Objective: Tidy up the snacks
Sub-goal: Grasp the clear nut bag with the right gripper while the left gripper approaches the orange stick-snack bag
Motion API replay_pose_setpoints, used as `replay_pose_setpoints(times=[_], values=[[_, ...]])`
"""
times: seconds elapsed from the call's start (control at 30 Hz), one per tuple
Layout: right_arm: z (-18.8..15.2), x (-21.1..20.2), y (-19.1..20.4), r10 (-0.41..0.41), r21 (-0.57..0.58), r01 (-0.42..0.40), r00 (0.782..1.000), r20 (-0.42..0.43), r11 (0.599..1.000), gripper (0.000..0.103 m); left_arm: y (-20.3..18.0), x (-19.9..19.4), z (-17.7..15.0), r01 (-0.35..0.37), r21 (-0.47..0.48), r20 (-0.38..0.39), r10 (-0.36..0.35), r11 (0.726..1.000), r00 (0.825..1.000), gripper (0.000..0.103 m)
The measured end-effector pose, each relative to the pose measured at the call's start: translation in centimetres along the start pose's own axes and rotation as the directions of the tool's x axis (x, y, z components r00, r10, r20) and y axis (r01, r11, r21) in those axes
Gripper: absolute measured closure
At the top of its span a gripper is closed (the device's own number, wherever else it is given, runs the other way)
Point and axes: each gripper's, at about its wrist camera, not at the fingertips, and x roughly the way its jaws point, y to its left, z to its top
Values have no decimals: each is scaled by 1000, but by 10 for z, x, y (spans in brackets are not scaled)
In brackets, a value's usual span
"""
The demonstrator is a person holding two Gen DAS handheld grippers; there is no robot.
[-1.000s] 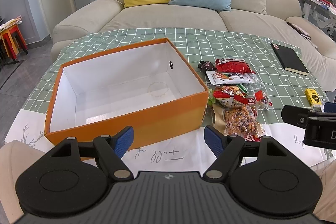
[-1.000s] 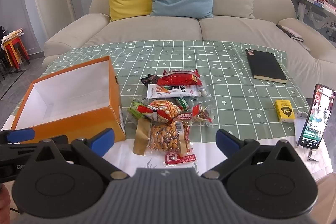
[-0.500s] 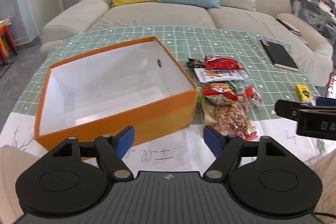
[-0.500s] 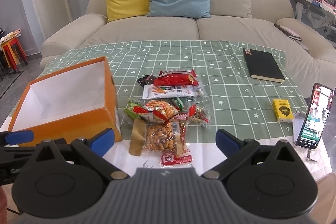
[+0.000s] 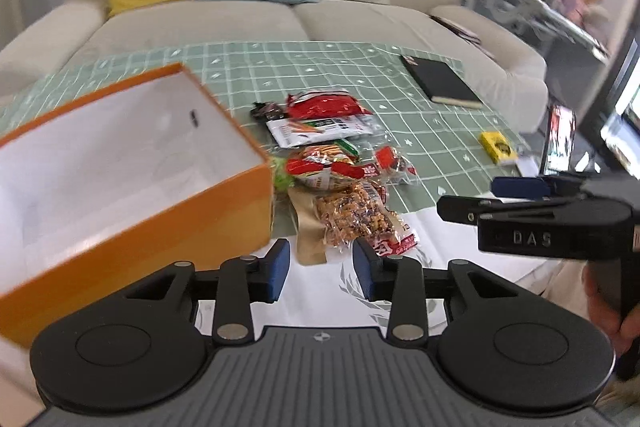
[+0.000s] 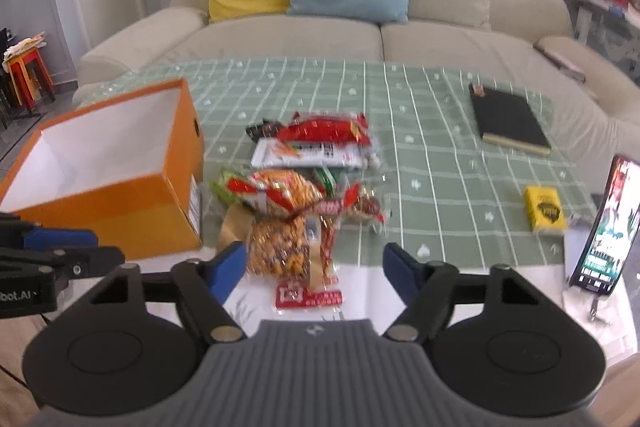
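Both my grippers have dropped toward the snacks point(image 6: 304, 203) since the earlier frame. The box point(image 5: 120, 171) sits open beside them for loading. Left gripper point(image 5: 320, 267) and right gripper point(image 6: 314, 267) are closing, empty.

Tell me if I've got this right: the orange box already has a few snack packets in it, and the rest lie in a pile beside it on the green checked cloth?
Not quite. The orange box is empty; the left wrist view shows only its bare white inside. All the snack packets lie in the pile beside it on the green checked cloth.
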Motion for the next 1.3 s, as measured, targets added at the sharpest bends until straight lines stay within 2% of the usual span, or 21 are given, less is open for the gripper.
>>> replay_pose_setpoints(times=[0.03, 0.2, 0.33, 0.4, 0.43, 0.57, 0.87, 1.2, 1.3], values=[[-1, 4, -2, 4, 4, -4, 1000, -6, 1000, 39, -2, 5, 0, -3, 15, -5, 3, 1000, 1000, 57], [-4, 30, -3, 54, 10, -54, 998, -38, 998, 38, 0, 36, -2, -40, 20, -71, 41, 999, 997, 56], [-7, 50, 9, 86, -44, -88, 995, -49, 995, 32, 7, 48, -5, -77, 30, -105, 79, 997, 991, 56], [-8, 60, 16, 92, -84, -96, 994, -50, 992, 27, 10, 54, -6, -86, 25, -118, 88, 996, 989, 57], [-9, 66, 20, 88, -106, -93, 995, -50, 990, 20, 11, 57, -7, -100, 24, -128, 102, 995, 987, 58], [-8, 88, 28, 78, -163, -86, 995, -55, 983, 19, 16, 66, -9, -131, 35, -151, 135, 991, 979, 58], [-3, 126, 35, 83, -167, -97, 993, -89, 981, 11, 29, 84, -9, -153, 15, -187, 153, 988, 970, 53], [-11, 148, 39, 52, -214, -75, 993, -110, 974, 15, 31, 96, -10, -130, 6, -218, 128, 991, 967, 52], [-12, 144, 40, 47, -226, -67, 994, -94, 972, 26, 31, 96, -10, -127, 6, -219, 125, 992, 968, 52]])
